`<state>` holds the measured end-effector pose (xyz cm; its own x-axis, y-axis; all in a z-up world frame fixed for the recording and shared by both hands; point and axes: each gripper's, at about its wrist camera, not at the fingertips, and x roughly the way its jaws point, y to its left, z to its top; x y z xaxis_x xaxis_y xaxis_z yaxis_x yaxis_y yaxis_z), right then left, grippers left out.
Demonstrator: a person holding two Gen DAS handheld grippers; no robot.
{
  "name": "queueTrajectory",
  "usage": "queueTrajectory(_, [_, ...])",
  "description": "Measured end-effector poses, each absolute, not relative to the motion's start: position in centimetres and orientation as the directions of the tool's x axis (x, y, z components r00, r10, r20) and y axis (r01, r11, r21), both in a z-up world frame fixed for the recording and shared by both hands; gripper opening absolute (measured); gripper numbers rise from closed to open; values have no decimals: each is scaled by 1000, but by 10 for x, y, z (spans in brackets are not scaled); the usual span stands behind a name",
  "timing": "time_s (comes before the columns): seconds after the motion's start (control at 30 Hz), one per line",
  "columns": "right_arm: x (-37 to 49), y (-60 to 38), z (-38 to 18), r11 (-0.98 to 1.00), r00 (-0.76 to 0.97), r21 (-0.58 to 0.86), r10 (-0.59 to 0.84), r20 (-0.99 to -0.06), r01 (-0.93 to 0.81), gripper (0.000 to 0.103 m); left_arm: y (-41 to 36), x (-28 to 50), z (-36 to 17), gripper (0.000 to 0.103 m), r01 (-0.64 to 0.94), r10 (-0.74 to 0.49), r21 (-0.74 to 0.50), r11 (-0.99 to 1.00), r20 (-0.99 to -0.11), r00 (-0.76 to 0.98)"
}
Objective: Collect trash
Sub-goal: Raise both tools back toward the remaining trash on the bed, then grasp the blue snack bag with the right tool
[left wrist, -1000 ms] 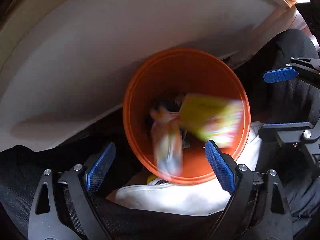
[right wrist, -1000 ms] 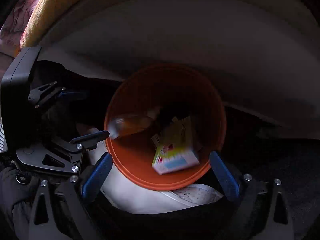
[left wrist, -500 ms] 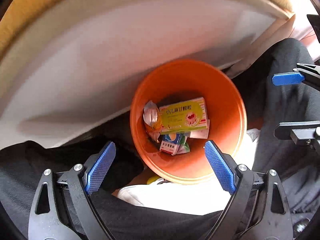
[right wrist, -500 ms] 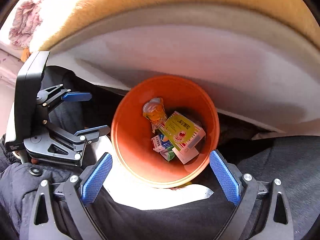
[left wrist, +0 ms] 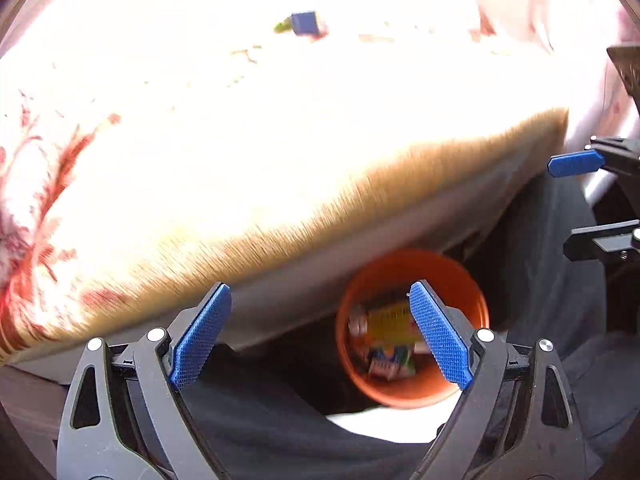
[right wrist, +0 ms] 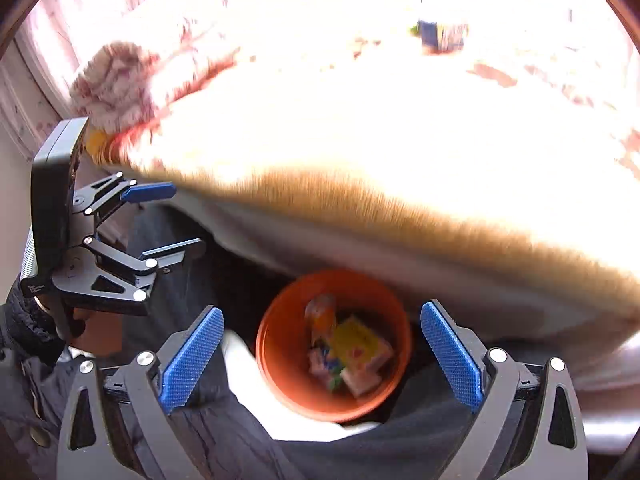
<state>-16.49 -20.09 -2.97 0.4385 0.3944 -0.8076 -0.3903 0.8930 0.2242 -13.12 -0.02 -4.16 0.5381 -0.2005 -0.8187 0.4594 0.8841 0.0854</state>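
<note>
Since both hand-held grippers gape empty, blue box lies far fwd on bed (right hand-held gripper nearer, I'd guess).

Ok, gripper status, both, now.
Left gripper: open, holding nothing.
Right gripper: open, holding nothing.

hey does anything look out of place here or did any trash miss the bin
One blue box sits far back on the bed, not yet in the orange bin. The yellow box and wrappers are inside it, nothing spilled. Both claws, left and right, are open, empty.
</note>
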Motion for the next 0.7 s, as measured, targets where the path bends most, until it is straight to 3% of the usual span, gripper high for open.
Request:
queueTrajectory(0.17, [-131, -217, 9, 917, 561, 174, 361, -745, -358, 98, 8, -104, 5, 93, 378, -201, 92, 921, -719, 665])
queueTrajectory(0.37, [-62, -236, 37, 949, 684, 163, 307, -661, -269, 98, 6, -44, 35, 94, 286, -219, 8, 958, -624, 750])
queueTrajectory(0.7, [78, -230, 34, 982, 765, 164, 178, -619, -96, 98, 2, 71, 6, 94, 167, -189, -97, 981, -654, 733])
